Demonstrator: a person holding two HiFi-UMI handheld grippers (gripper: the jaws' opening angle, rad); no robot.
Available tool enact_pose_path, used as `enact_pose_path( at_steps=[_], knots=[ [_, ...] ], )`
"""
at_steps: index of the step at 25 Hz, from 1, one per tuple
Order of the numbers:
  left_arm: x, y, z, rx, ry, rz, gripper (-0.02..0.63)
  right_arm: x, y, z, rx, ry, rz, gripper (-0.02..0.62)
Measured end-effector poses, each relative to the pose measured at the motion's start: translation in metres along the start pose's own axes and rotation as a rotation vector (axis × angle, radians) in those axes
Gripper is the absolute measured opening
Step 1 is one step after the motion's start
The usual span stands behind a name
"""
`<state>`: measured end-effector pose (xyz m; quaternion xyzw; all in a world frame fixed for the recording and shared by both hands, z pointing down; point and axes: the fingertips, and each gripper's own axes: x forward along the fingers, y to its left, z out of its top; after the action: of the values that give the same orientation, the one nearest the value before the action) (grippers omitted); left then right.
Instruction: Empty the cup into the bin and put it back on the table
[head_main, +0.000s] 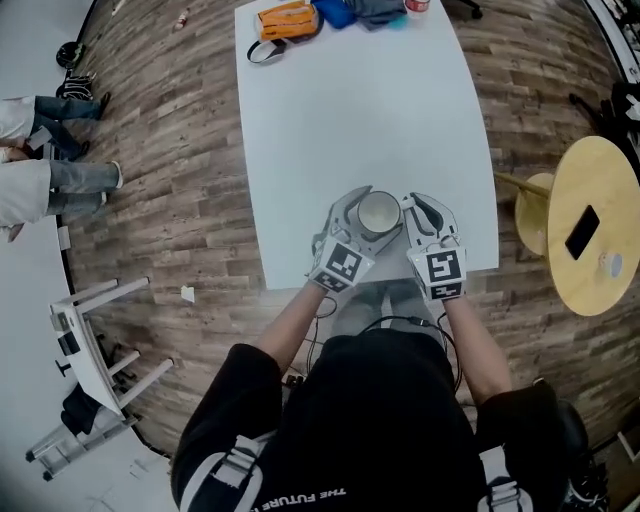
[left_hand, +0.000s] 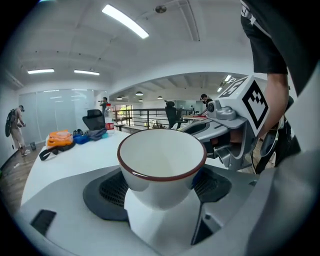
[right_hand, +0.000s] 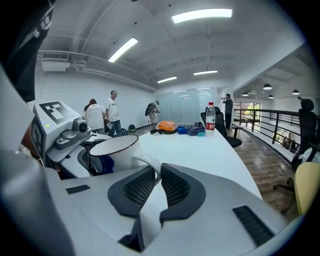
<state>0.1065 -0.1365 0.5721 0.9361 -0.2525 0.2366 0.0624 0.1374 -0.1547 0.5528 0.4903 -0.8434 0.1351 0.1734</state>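
Observation:
A white cup (head_main: 378, 213) with a dark red rim stands on the white table (head_main: 350, 110) near its front edge. I see nothing inside it. My left gripper (head_main: 358, 216) is shut on the cup's body, and the cup (left_hand: 161, 160) fills the space between the two black pads in the left gripper view. From the right, my right gripper (head_main: 414, 216) is shut on the cup's handle (right_hand: 150, 167), pinched between its pads, with the cup (right_hand: 112, 150) just beyond. The two grippers almost touch each other. No bin is in view.
At the table's far end lie an orange bag (head_main: 285, 20), a blue bundle (head_main: 335, 12) and a bottle (right_hand: 210, 119). A round wooden side table (head_main: 600, 180) with a phone (head_main: 583, 232) stands to the right. A white stool (head_main: 95, 340) and people's legs (head_main: 60, 180) are on the left.

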Motion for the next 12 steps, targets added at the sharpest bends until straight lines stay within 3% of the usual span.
enact_pose_path(
  at_steps=[6,12],
  knots=[
    [0.039,0.003,-0.041,-0.014,0.067,-0.025,0.396,0.027,-0.02,-0.046,0.059,0.058,-0.03,0.048],
    [0.046,0.0,-0.044,-0.007,0.068,-0.028,0.396,0.027,-0.026,-0.058,0.091,0.069,-0.024,0.048]
  ],
)
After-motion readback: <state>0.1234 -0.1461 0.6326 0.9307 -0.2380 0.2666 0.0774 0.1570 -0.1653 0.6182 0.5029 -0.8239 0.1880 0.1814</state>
